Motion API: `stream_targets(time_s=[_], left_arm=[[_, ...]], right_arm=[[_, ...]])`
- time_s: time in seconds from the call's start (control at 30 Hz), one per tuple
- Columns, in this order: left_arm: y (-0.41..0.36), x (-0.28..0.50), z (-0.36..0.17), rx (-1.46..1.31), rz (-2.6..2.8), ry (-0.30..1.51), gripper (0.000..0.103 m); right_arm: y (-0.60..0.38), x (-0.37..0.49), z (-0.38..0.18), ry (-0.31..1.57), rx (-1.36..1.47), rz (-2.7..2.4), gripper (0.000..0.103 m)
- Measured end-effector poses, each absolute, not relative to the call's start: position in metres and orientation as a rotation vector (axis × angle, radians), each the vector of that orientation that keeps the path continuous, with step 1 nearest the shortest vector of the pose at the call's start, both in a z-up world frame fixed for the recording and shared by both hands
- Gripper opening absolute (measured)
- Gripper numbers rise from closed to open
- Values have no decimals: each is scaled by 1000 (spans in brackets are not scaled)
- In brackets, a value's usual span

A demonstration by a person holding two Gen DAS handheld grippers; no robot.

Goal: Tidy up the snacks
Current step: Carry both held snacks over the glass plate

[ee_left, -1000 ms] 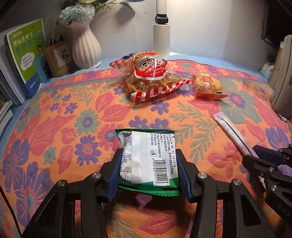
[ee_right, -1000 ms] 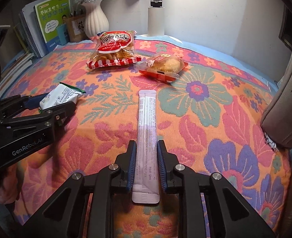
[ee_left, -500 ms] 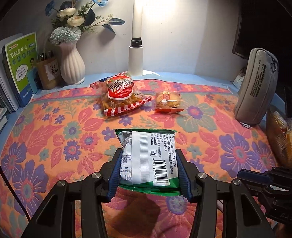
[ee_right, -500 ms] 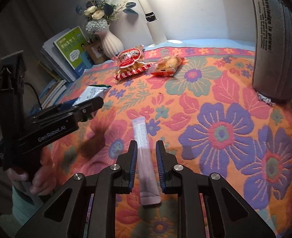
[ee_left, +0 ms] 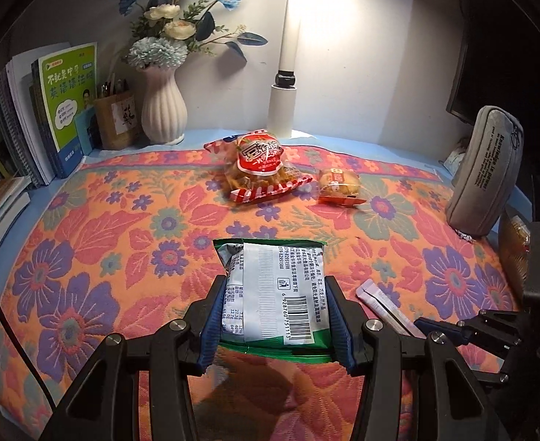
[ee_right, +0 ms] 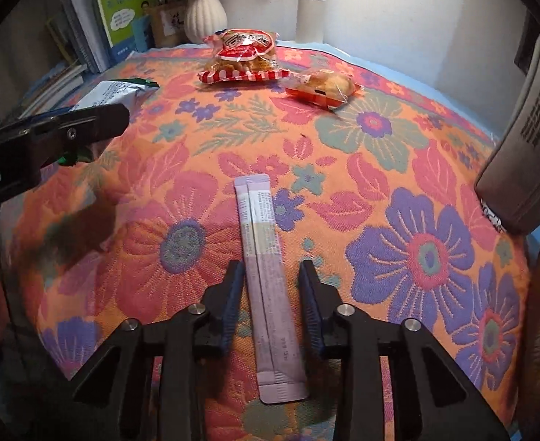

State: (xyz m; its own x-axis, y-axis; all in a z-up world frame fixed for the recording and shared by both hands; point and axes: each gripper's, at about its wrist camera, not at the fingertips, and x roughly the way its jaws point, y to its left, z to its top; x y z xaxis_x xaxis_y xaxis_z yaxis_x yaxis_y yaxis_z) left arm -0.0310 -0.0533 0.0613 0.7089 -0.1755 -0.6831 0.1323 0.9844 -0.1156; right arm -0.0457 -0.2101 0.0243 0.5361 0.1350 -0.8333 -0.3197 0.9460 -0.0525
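My left gripper (ee_left: 274, 316) is shut on a green and white snack packet (ee_left: 275, 290), held above the floral cloth (ee_left: 86, 257); the packet also shows in the right wrist view (ee_right: 114, 92). My right gripper (ee_right: 272, 301) is open, its fingers apart on both sides of a pale purple stick sachet (ee_right: 266, 268) that lies flat on the cloth; the sachet also shows in the left wrist view (ee_left: 384, 301). A red bag of snacks (ee_left: 261, 169) and a small wrapped bun (ee_left: 339, 185) lie at the far side.
A white vase with flowers (ee_left: 163, 110), books (ee_left: 64, 103), a pen holder (ee_left: 117, 119) and a lamp post (ee_left: 286, 73) stand along the back wall. A grey pencil case (ee_left: 486, 172) leans at the right edge. Another snack bag (ee_left: 514, 250) sits at the right.
My right gripper has opened and let go of the purple sachet, which now lies on the cloth. My left gripper still holds the green packet, shifted slightly.
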Motion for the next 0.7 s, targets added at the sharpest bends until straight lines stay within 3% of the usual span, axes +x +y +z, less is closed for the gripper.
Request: stream_targets(time_s=[0.37,0.7], left_arm=[[-53,-31,69,-94,-221,755,49],[-162,-31,120,25,-407,678,49]], right_arm=[[-261,-66,91,846,44,334,19],[-370,-105,151,657,116,124,19]])
